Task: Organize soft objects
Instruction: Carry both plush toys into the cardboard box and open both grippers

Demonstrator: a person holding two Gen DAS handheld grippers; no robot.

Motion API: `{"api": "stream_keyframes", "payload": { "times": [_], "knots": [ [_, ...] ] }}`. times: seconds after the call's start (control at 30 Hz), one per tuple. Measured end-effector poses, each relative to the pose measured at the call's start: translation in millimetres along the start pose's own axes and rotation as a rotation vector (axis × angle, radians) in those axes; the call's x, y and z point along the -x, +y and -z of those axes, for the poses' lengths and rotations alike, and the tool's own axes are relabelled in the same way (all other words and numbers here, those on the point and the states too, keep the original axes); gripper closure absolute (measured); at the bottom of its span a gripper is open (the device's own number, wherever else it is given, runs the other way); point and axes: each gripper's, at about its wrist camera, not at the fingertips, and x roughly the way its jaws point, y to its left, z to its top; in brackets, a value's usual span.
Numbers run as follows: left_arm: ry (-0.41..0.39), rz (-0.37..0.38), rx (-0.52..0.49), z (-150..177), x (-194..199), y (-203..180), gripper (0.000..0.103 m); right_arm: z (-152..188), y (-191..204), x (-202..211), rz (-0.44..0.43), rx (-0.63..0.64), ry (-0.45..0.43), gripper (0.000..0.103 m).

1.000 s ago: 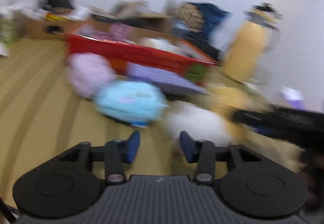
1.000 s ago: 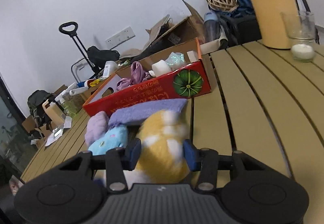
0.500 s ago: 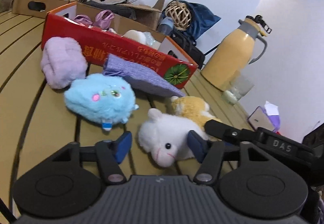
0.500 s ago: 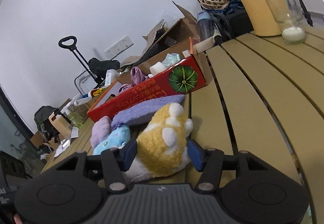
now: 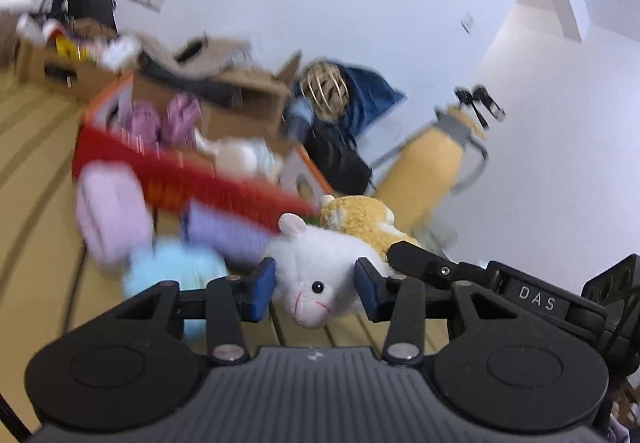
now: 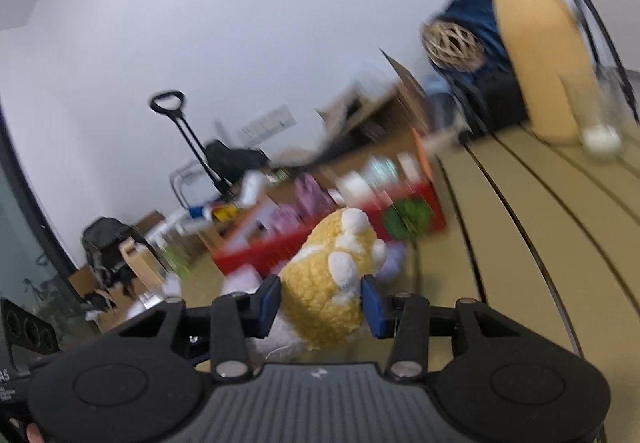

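In the left wrist view my left gripper [image 5: 316, 287] has its jaws closing, and the blue pads press the sides of a white plush animal [image 5: 320, 255] held above the slatted table [image 5: 36, 171]. In the right wrist view my right gripper [image 6: 320, 305] is also closing, its pads squeezing a yellow-and-white plush [image 6: 328, 283], also raised. That yellow plush [image 5: 360, 219] shows just behind the white one. A light blue plush [image 5: 176, 263], a lilac plush [image 5: 112, 211] and a purple cloth [image 5: 224, 227] lie in front of the red box [image 5: 180, 179].
The red box [image 6: 280, 247] holds pink fabric and pale soft items. A yellow thermos [image 6: 540, 63] and a glass with a white candle [image 6: 600, 131] stand at the table's far right. Cardboard boxes, a wicker ball and a blue bag sit behind the box.
Both grippers widened around their plush toys, then closed on them and rose. The white and yellow plush have come up off the table, and the view has tilted upward.
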Motion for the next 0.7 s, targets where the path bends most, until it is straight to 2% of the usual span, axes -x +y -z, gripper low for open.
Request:
{"api": "stream_keyframes", "payload": {
  "times": [0.13, 0.23, 0.3, 0.4, 0.47, 0.5, 0.57, 0.63, 0.7],
  "knots": [
    [-0.018, -0.073, 0.013, -64, -29, 20, 0.059, -47, 16, -50, -0.044, 0.020, -0.002, 0.060],
    [0.030, -0.132, 0.019, -101, -70, 41, 0.059, -79, 19, -108, -0.054, 0.011, 0.045, 0.060],
    [0.078, -0.159, 0.006, -113, -101, 58, 0.059, -94, 12, -149, -0.040, -0.023, 0.092, 0.060],
    [0.151, -0.230, 0.001, -112, -140, 79, 0.059, -97, -4, -202, 0.017, -0.073, 0.166, 0.060],
    [0.150, -0.256, -0.040, -101, -146, 84, 0.059, -87, -12, -229, 0.057, -0.070, 0.214, 0.061],
    [0.136, -0.255, -0.083, -96, -147, 82, 0.059, -80, -13, -240, 0.082, -0.041, 0.245, 0.066],
    [0.108, -0.271, -0.168, -85, -145, 76, 0.066, -68, 2, -250, 0.164, 0.115, 0.258, 0.066],
    [0.130, -0.229, -0.153, -86, -141, 80, 0.067, -66, 10, -249, 0.195, 0.151, 0.266, 0.066],
    [0.129, -0.200, -0.140, -88, -137, 83, 0.067, -69, 9, -240, 0.167, 0.109, 0.277, 0.065]
  ]
}}
